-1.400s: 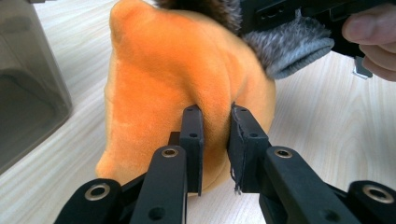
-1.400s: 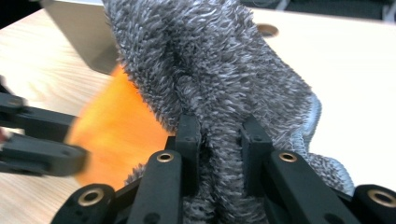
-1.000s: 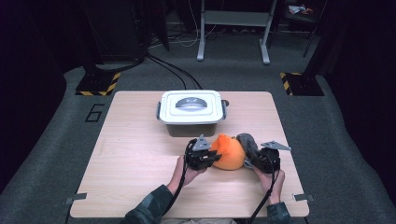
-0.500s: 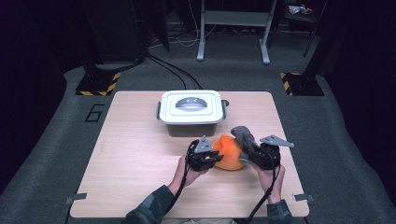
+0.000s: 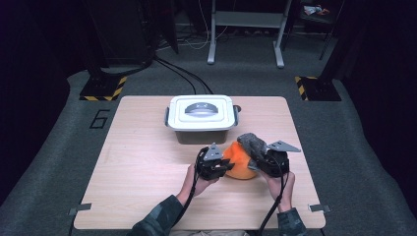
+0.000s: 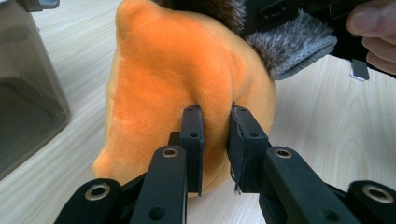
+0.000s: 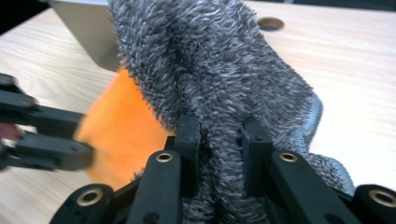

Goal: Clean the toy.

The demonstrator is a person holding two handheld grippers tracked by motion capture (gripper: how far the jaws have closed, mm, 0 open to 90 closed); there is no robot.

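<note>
Left gripper (image 5: 227, 167) fingers pinch orange plush (image 5: 240, 162); raised right gripper (image 5: 255, 158) fingers clamp grey cloth (image 5: 252, 142)

Right tongs (image 5: 255, 160) lifted the grey cloth (image 5: 252, 142) higher.

One orange plush (image 5: 238, 160), one grey cloth (image 5: 252, 142), one lidded box (image 5: 200, 117), two grippers.

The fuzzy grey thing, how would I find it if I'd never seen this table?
Start at the white box on the table. Nearer the person sits an orange plush, and the grey cloth drapes over its right side. It's shaggy and dark grey, pinched by the right claw.
</note>
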